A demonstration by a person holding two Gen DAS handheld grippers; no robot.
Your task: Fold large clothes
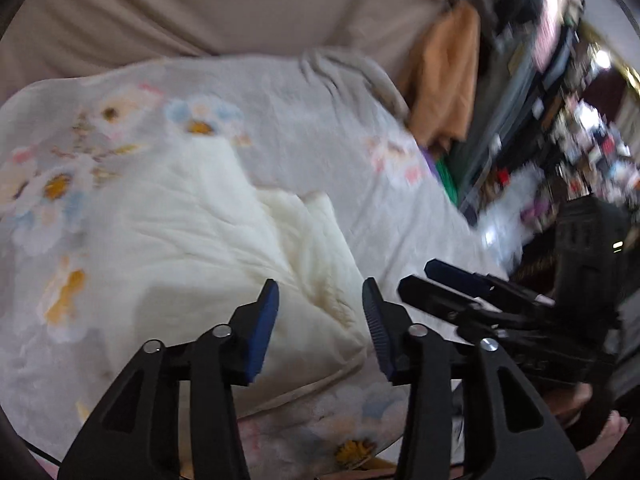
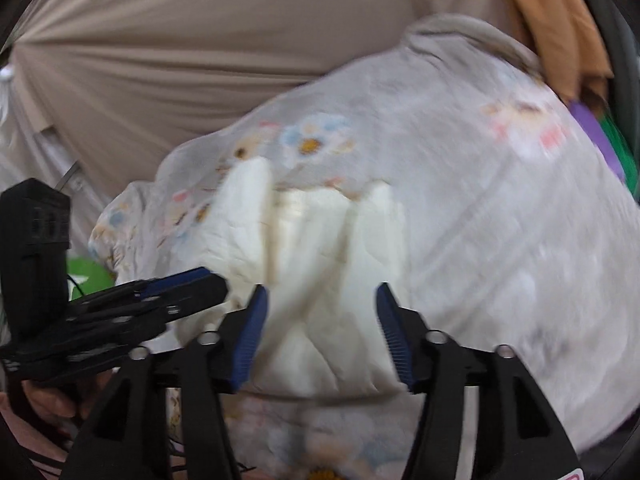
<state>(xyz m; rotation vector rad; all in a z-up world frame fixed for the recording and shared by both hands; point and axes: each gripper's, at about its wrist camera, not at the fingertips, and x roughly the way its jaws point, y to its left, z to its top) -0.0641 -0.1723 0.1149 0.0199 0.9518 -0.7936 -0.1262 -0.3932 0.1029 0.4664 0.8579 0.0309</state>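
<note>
A cream-white garment (image 1: 208,240) lies rumpled and partly folded on a pale floral sheet (image 1: 304,128). It also shows in the right wrist view (image 2: 320,248), on the same sheet (image 2: 500,208). My left gripper (image 1: 320,292) is open and empty, just above the garment's near edge. My right gripper (image 2: 320,296) is open and empty over the garment's near part. The right gripper appears in the left wrist view (image 1: 436,276) at the right, and the left gripper appears in the right wrist view (image 2: 188,284) at the left. Both views are motion-blurred.
A beige cloth backdrop (image 1: 224,4) rises behind the sheet. An orange cloth (image 1: 448,80) hangs at the back right, with purple and green items (image 2: 608,144) below it. Cluttered shelves (image 1: 576,112) stand at the far right. A green object (image 2: 86,276) lies at the left.
</note>
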